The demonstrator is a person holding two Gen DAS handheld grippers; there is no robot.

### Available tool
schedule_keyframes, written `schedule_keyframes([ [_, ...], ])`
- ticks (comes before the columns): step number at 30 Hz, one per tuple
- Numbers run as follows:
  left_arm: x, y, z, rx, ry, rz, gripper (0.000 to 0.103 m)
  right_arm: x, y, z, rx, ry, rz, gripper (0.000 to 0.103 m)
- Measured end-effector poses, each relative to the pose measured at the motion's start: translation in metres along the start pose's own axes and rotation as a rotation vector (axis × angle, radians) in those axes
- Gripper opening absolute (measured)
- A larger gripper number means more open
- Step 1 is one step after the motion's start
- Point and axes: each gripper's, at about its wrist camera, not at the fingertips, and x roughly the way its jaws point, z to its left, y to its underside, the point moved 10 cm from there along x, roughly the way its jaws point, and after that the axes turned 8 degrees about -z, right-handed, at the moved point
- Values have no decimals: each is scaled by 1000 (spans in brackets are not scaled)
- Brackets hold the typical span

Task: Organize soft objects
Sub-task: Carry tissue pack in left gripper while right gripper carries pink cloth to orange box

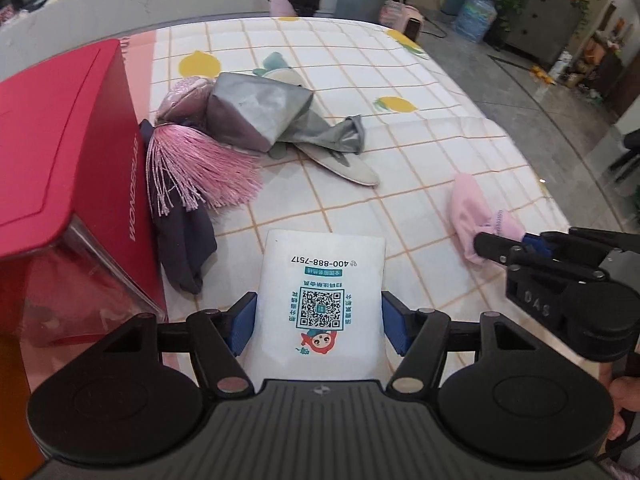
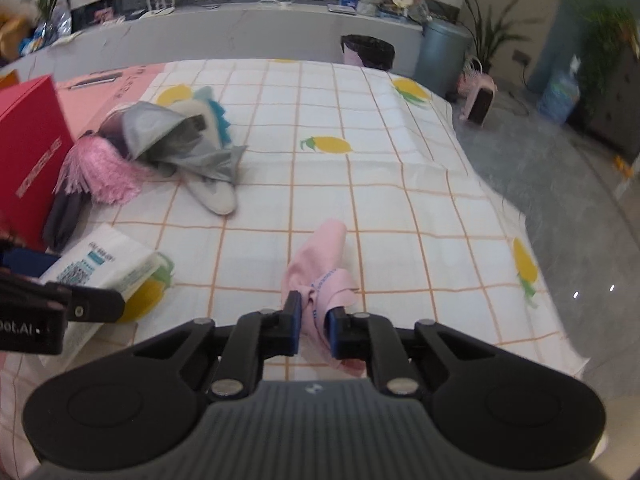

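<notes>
A red box is walling off the worktop's left edge, with a heap — pink tassels, grey bag, dark cloth — crowding just beside it. The white packet is sitting near the front edge. The middle, far edge and right side are lying open — only a pink cloth is interrupting.

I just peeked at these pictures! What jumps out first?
Probably the white tissue pack with a printed QR code, gripped between the left gripper pads up close. To its left stands a big red box, with a fluffy pink tassel beside it. The right gripper pinches a soft pink cloth.
</notes>
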Motion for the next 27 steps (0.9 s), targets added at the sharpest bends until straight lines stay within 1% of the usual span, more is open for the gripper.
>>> schedule_keyframes([
  [2,-4,-1,0,1,11,6,74,-5,-1,3,-3,-4,6,11],
  [4,-7,-2,0,5,3,14,74,-10,-2,3,12,-3,18,11],
  [6,-9,-2,2,2,-15,23,74,-15,-1,3,10,3,32,11],
  [8,-12,-2,2,8,-16,29,74,-23,0,4,-6,14,39,11],
  [11,-20,-4,-2,21,-5,39,74,-34,-3,5,-7,14,44,11],
  [14,-26,-8,-11,55,31,42,74,-40,-9,0,35,-5,56,11],
  [16,-28,-13,-15,53,40,50,74,-42,-15,-6,62,-17,63,11],
  [18,-32,-24,-17,46,57,40,74,-40,-22,-13,82,-16,78,11],
  [20,-37,-42,-17,36,63,7,74,-38,-35,-23,103,10,81,11],
  [22,-41,-61,-11,25,35,-8,74,-38,-53,-34,111,67,67,11],
  [24,-44,-80,-2,49,-24,-6,74,-36,-74,-36,97,109,46,11],
  [25,-46,-91,2,55,-45,-16,74,-33,-85,-35,103,108,37,11],
  [27,-50,-110,11,43,-62,-27,74,-21,-103,-31,158,109,46,12],
])
